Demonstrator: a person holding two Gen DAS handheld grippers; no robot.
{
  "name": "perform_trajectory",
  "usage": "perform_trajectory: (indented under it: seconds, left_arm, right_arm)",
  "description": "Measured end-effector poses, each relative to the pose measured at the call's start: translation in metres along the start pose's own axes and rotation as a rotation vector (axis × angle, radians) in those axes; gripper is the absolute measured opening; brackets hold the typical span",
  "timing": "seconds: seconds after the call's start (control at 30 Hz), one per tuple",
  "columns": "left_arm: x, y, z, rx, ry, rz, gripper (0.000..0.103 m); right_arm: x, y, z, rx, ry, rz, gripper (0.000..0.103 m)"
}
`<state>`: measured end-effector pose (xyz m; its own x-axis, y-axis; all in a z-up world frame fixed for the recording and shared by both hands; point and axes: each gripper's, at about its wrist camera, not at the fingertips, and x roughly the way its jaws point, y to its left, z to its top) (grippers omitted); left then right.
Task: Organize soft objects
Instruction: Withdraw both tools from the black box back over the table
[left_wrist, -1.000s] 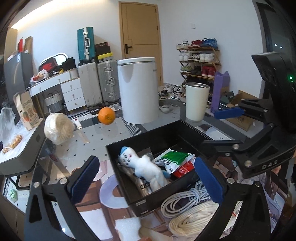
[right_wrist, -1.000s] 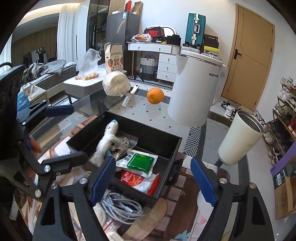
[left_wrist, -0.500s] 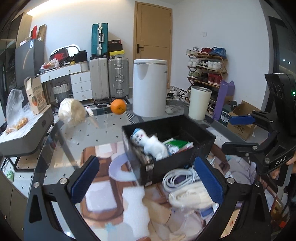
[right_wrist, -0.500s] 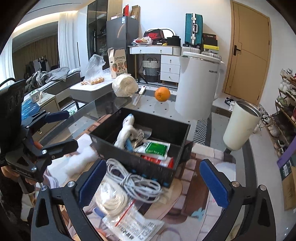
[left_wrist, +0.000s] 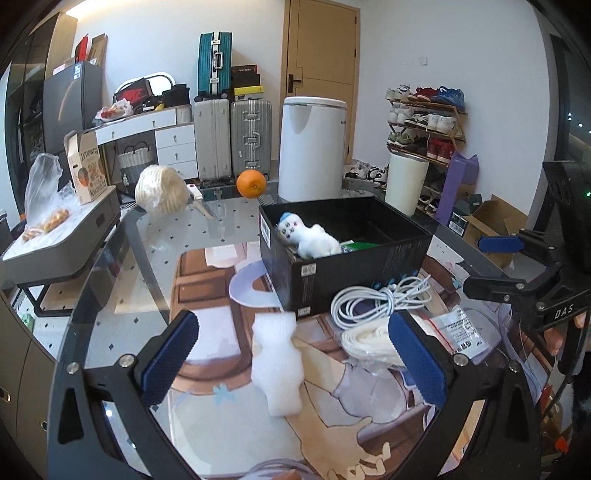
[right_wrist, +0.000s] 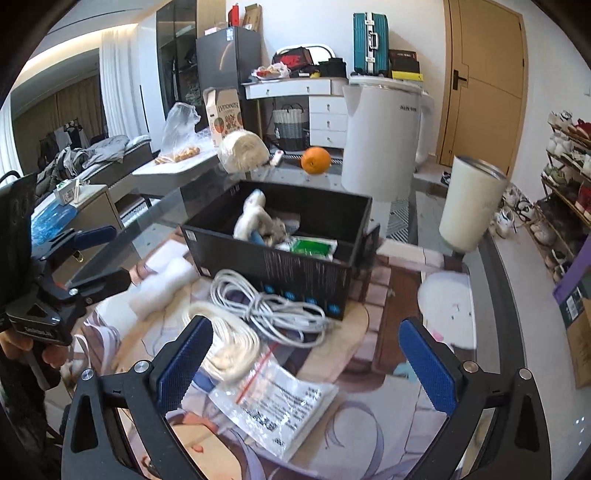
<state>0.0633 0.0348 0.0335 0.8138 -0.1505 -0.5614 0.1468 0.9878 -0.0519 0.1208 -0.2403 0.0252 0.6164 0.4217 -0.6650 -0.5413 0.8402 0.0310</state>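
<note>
Black box (left_wrist: 343, 280) hides packets (right_wrist: 314, 248) (partly).

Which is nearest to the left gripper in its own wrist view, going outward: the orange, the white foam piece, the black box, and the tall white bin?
1. White foam piece, on the mat between the open fingers of the left gripper.
2. Black box, just beyond, centre right.
3. Orange, on the glass behind the box.
4. Tall white bin, past the table edge.

White walls (left_wrist: 461, 44), wooden door (left_wrist: 319, 81), shoe rack (left_wrist: 424, 122), suitcases (left_wrist: 232, 136).
</note>
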Motion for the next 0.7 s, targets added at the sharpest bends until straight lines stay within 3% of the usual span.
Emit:
perform_trajectory:
  seconds: [0.7]
  left_arm:
    - [0.014, 0.0, -0.024, -0.013, 0.084, -0.005, 0.103]
  right_arm:
    - [0.01, -0.004, -0.034, -0.052, 0.13, 0.013, 0.102]
